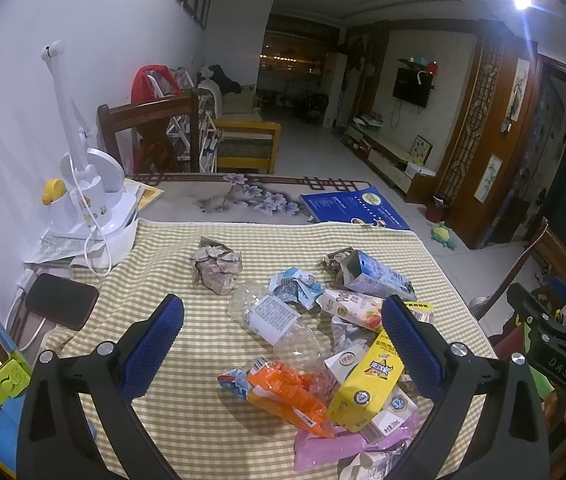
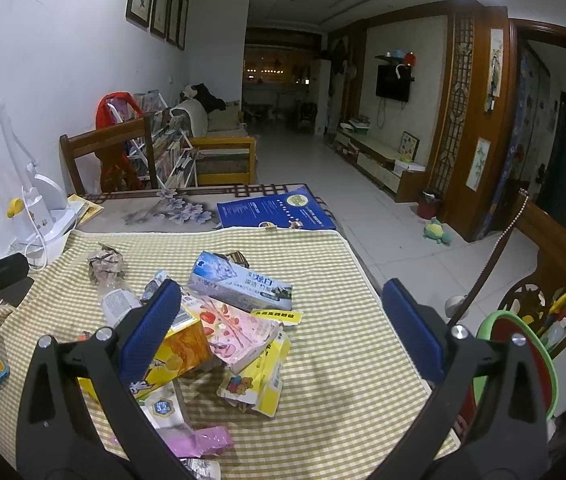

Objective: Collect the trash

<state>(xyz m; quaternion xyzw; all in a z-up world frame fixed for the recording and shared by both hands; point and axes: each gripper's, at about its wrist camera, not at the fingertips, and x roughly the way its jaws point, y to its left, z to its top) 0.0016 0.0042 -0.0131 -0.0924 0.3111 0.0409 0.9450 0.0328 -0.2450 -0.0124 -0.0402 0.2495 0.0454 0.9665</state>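
both the left gripper (image 1: 283, 344) and right gripper (image 2: 281, 324) are being held wide open, empty, above the trash pile (image 1: 347, 344) on the table (image 1: 187, 248); bare cloth is being left right of the pile.

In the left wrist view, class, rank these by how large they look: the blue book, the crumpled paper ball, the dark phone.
1. blue book
2 and 3. crumpled paper ball and dark phone look alike; the phone lies nearer, so I leave them unranked.

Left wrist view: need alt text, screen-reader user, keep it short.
The open left tool hovers over a pile of trash on a checked cloth: a crushed clear bottle, an orange wrapper, a yellow carton and a crumpled paper ball. A blue book lies farther back.
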